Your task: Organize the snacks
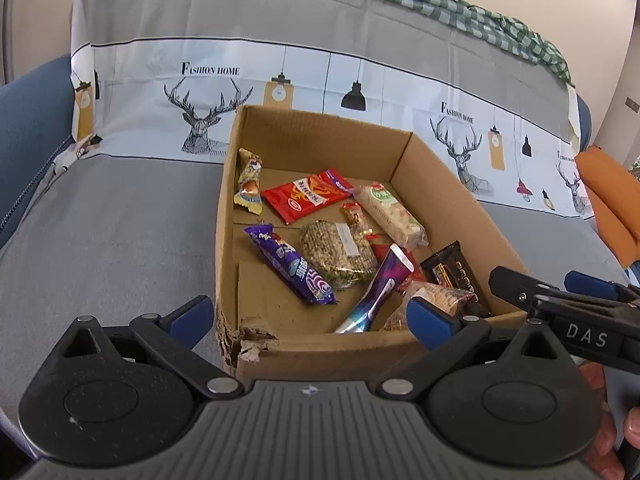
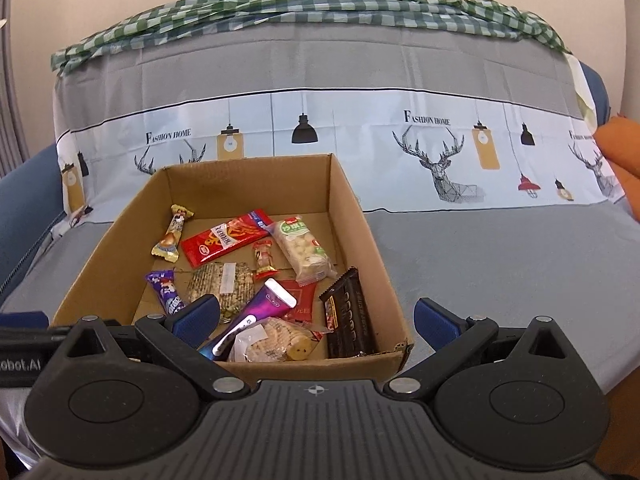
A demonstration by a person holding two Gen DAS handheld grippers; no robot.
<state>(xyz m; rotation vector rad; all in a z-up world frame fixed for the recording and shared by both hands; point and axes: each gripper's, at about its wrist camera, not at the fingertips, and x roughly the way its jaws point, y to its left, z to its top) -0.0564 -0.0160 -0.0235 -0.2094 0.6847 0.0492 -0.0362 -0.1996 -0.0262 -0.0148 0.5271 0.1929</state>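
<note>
A blue sofa arm is showing at the far left, beside a seat draped in a grey and white cover printed with deer heads and hanging lamps. A green checked cloth is lying along the top of the backrest.

The left hand-held gripper is hovering at the near left corner of an open cardboard box, its blue-padded fingers spread wide and grasping nothing. That corner of the box is torn.

The box is sitting on the sofa seat, and the snacks are lying loose on its floor. From left to right: a yellow candy wrapper is leaning by the left wall; a purple bar is lying nearer the front; a red packet is sitting toward the back; a clear pack of seeds is resting in the middle; a white and green pack of puffed pieces is angling toward the right wall; a shiny purple tube-shaped packet is overlapping a clear bag of round crackers; a black bar is lying along the right wall.

The right hand-held gripper is hanging over the box's near right corner, its fingers also released wide and holding nothing. An orange cushion is sitting at the far right.
</note>
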